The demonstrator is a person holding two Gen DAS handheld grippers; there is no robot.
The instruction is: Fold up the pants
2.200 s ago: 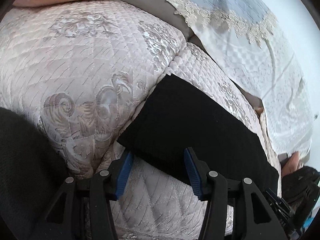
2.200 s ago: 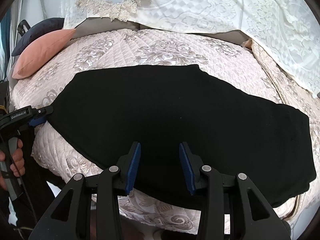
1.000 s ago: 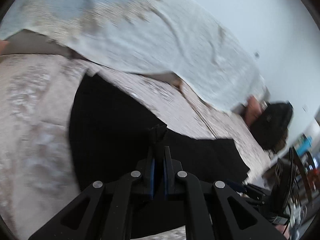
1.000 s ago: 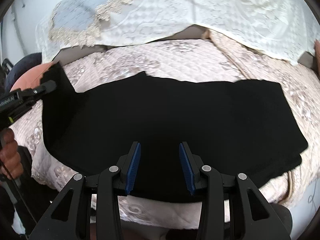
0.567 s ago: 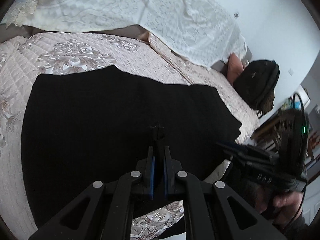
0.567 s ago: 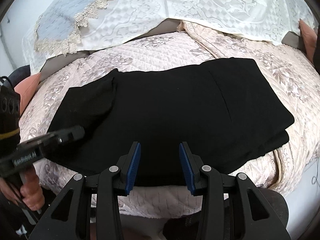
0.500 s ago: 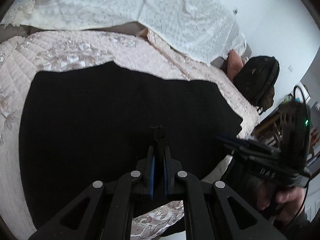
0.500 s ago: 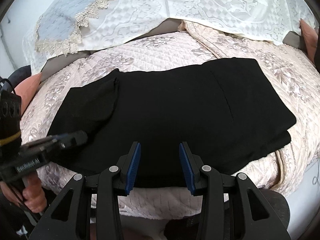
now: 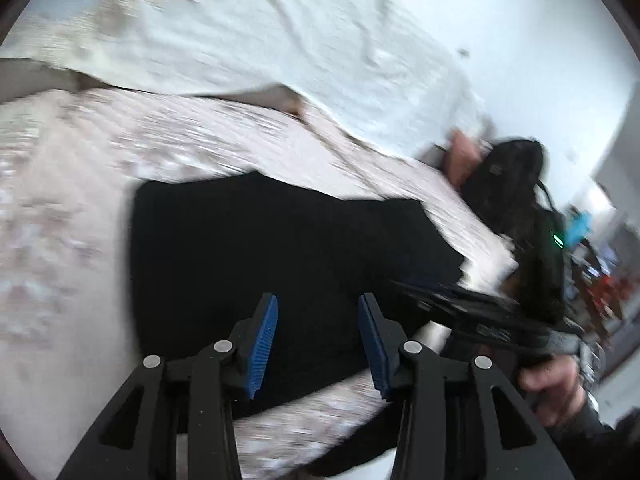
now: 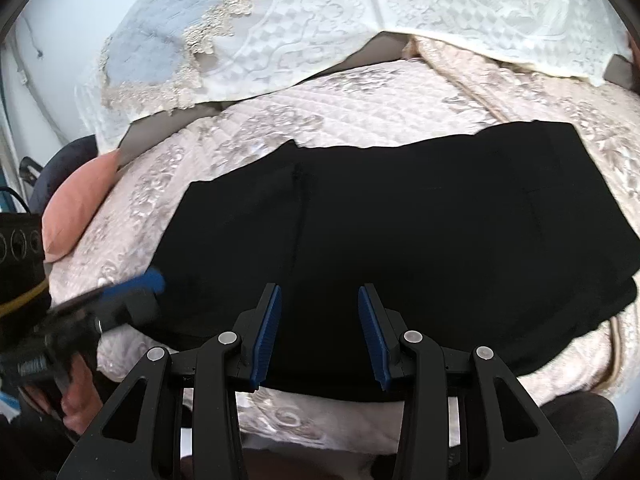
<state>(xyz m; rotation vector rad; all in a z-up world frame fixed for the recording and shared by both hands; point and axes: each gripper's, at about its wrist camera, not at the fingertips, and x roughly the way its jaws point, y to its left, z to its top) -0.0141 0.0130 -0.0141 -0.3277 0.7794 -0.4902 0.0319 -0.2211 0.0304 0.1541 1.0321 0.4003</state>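
Observation:
The black pants (image 10: 420,248) lie folded over on the quilted sofa seat, a broad dark slab with a fold line near its left third. In the blurred left wrist view the pants (image 9: 280,248) fill the middle. My left gripper (image 9: 318,338) hovers over their near edge, its jaws opening, nothing between the blue pads. That left gripper (image 10: 132,292) also shows blurred at the pants' left end in the right wrist view. My right gripper (image 10: 318,332) stands open above the near edge, holding nothing; the right gripper (image 9: 472,316) appears at the pants' right side, a hand on its handle.
A pale pink quilted cover (image 10: 360,104) spreads under the pants. White lace cloth (image 10: 400,8) drapes the sofa back. A pink cushion (image 10: 76,208) lies at the left end, a black bag (image 9: 504,184) at the right end.
My left gripper carried the pant leg over onto the rest of the pants, then let go: its jaws were shut on fabric and now stand apart. The right gripper stayed open, hardly moving.

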